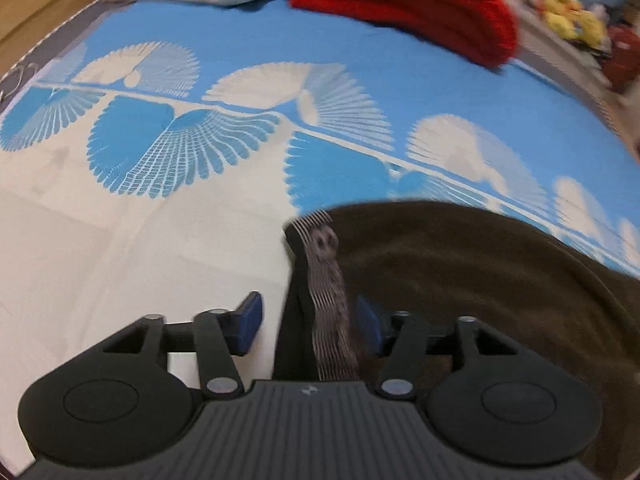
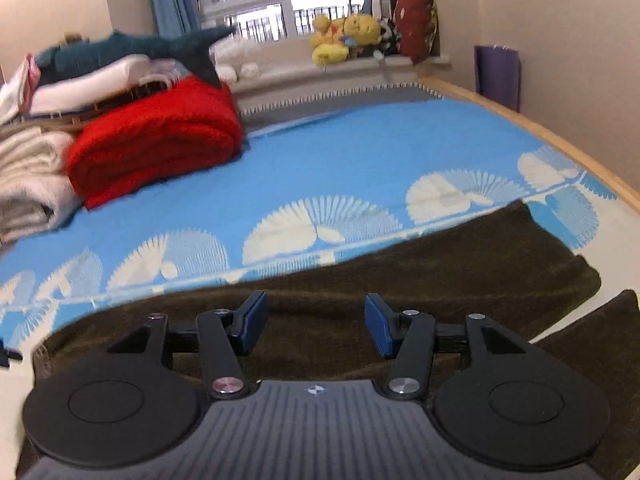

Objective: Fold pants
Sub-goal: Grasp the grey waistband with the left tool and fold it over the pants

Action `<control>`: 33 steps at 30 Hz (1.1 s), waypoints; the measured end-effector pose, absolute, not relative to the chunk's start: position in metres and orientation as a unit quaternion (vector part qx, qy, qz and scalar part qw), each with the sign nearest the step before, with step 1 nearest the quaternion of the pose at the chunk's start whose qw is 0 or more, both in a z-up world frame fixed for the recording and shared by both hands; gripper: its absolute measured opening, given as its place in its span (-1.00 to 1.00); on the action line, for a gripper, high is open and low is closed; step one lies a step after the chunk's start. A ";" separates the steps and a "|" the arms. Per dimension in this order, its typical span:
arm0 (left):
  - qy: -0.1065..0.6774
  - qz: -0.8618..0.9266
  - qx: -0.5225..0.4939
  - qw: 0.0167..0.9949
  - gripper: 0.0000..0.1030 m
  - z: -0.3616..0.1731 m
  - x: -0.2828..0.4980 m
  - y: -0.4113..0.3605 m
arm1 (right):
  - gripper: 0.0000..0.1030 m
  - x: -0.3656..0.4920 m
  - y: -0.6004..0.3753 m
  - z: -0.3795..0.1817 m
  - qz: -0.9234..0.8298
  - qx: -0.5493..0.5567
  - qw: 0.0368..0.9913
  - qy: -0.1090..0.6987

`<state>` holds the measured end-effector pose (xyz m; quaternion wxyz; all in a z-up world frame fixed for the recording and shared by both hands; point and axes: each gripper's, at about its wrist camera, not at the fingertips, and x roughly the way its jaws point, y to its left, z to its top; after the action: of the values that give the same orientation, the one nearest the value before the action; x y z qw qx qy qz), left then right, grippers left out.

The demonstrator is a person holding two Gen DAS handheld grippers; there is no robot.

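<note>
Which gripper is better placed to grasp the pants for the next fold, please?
Probably the left gripper: the waistband stands between its open jaws. The right gripper is open over flat pants, with no edge between its jaws.

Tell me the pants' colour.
Dark brown pants, with a paler striped waistband; the right wrist view shows them best.
</note>
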<state>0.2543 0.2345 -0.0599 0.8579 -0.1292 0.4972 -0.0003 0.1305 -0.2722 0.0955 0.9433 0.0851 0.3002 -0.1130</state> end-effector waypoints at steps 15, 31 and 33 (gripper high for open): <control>0.546 -0.031 -0.096 0.831 0.45 -0.142 0.137 0.231 | 0.23 0.013 -0.313 0.114 -0.159 0.064 0.951 0.256; 0.567 -0.082 -0.038 0.819 -0.11 -0.157 0.118 0.215 | 0.24 -0.014 -0.369 0.071 -0.221 0.106 0.921 0.302; 0.558 -0.092 -0.028 0.824 -0.16 -0.154 0.114 0.213 | 0.24 -0.014 -0.367 0.071 -0.226 0.102 0.922 0.296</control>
<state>0.1143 0.2134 -0.1538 0.8241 -0.0283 0.5582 -0.0923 -0.0138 -0.3668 0.0715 0.9223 0.1024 0.2962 -0.2262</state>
